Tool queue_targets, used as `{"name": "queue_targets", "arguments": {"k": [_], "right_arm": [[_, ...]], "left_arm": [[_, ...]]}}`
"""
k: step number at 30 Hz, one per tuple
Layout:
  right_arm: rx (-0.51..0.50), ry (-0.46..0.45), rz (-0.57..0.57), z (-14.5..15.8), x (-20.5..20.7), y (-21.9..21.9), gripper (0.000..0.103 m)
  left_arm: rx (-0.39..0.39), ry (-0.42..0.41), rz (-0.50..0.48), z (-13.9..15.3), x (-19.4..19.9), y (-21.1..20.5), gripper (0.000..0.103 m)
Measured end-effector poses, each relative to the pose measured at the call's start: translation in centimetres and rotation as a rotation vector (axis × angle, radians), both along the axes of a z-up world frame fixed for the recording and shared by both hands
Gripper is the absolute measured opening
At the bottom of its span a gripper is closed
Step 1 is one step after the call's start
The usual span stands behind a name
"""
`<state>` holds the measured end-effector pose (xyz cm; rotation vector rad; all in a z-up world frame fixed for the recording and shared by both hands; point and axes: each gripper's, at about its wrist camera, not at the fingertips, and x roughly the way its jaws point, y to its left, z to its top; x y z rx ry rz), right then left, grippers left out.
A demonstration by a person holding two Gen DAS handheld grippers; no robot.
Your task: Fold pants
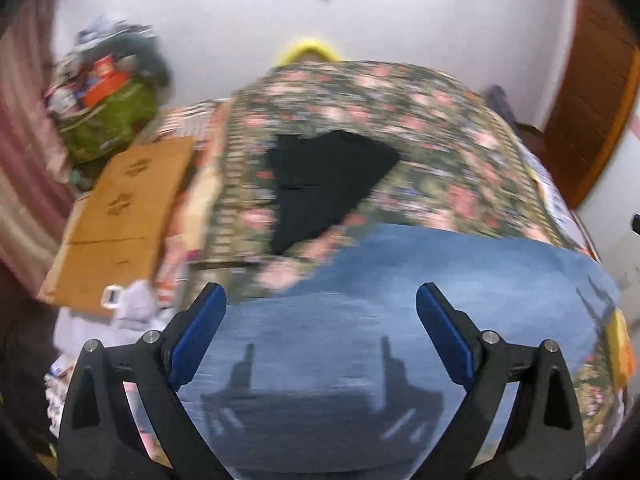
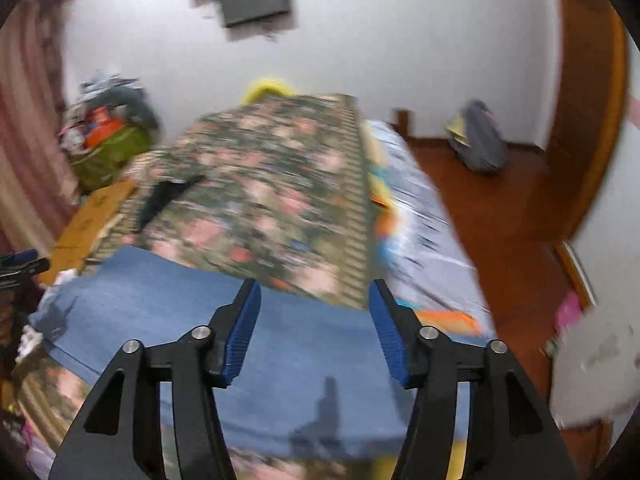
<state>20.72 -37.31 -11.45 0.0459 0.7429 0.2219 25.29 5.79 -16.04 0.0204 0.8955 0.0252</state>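
Above blue pants (image 1: 400, 300) on floral bedspread (image 1: 360, 120), left claw (image 1: 320, 300) apart, right claw (image 2: 314, 300) apart

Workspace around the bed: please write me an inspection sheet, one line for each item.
Surface: bed with floral cover; pictures are motion-blurred.
Job's things: blue jeans lie flat at the near end; black garment lies further back.
Clutter: cardboard sheet and green bag of items beside the bed.
Grippers: left gripper open above the jeans; right gripper open, holding nothing.
Cables: nothing seen.
Surroundings: white wall, wooden door, grey backpack on the floor.
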Motion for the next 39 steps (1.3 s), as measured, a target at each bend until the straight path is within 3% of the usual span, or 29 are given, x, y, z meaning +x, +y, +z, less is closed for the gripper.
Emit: {"name": "queue_targets", "arguments": {"k": [5,11,14,18,20,23,25,27,28,32,34,39], "right_arm": [[-0.007,0.015,0.185,-0.9,3.4,8.7,0.056],[-0.022,0.078,0.382,-3.4,7.3,18.0,0.056],[-0.023,0.120,0.455,-4.9,9.0,21.9,0.056],[-0.050,0.190,0.527,-7.5,11.6,26.1,0.056],[-0.061,0.233,0.545,-9.1,13.1,27.9,0.056],[-0.088,0.285,0.558,-11.1,14.8,29.8,0.055],[-0.084,0.353,0.562,-12.5,15.6,30.4,0.055],[-0.061,0.390,0.571,-13.3,15.8,30.7,0.048],[-0.066,0.402,0.584,-13.6,15.6,30.9,0.039],[-0.090,0.369,0.576,-13.3,15.2,30.8,0.029],[-0.118,0.341,0.570,-13.3,15.0,31.1,0.024],[-0.202,0.276,0.553,-13.3,14.1,31.9,0.021]], "left_arm": [[0.002,0.035,0.153,-1.6,-0.2,9.1,0.096],[-0.026,0.137,0.263,-6.5,-0.6,17.2,0.096],[-0.085,0.193,0.290,-9.4,-0.5,19.4,0.095],[-0.206,0.289,0.307,-13.2,-0.4,21.6,0.076],[-0.260,0.330,0.287,-14.7,-0.4,21.5,0.072],[-0.282,0.355,0.222,-15.7,-0.3,20.4,0.066],[-0.309,0.366,0.179,-16.1,-0.2,19.6,0.051],[-0.361,0.362,0.164,-16.2,-0.2,19.2,0.005],[-0.362,0.366,0.163,-16.2,-0.2,18.8,0.004],[-0.158,0.317,0.189,-15.0,-1.0,17.3,0.004],[-0.107,0.292,0.215,-14.4,-2.0,17.3,0.004],[-0.154,0.318,0.245,-15.9,-3.8,18.3,0.008]]}}
